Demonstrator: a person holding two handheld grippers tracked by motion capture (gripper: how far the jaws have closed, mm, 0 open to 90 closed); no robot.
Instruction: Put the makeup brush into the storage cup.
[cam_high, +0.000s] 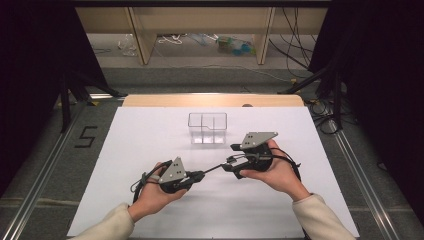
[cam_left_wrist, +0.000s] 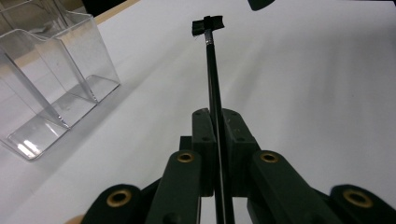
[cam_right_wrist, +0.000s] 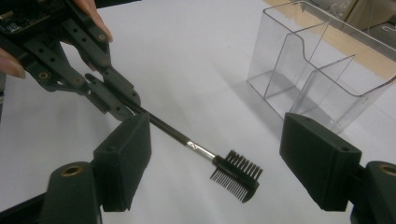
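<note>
A thin black brush (cam_high: 215, 168) with a silver collar and a small comb head (cam_right_wrist: 236, 175) hangs just above the white table. My left gripper (cam_high: 200, 176) is shut on its handle (cam_left_wrist: 212, 79), pinched between the two pads (cam_left_wrist: 216, 119). The comb end (cam_left_wrist: 208, 23) points away towards my right gripper (cam_high: 234, 159). That gripper stands open, its wide jaws (cam_right_wrist: 219, 154) either side of the comb head without touching it. In the right gripper view the left gripper (cam_right_wrist: 119, 105) shows at the upper left, clamped on the handle (cam_right_wrist: 163, 126).
A clear plastic organiser (cam_high: 207, 128) with several compartments stands behind the grippers at mid-table, seen also as the organiser (cam_left_wrist: 51, 79) and the organiser (cam_right_wrist: 317, 70). A white sheet (cam_high: 150, 140) covers the table; a wooden edge (cam_high: 212, 100) runs along the back. Dark stands flank both sides.
</note>
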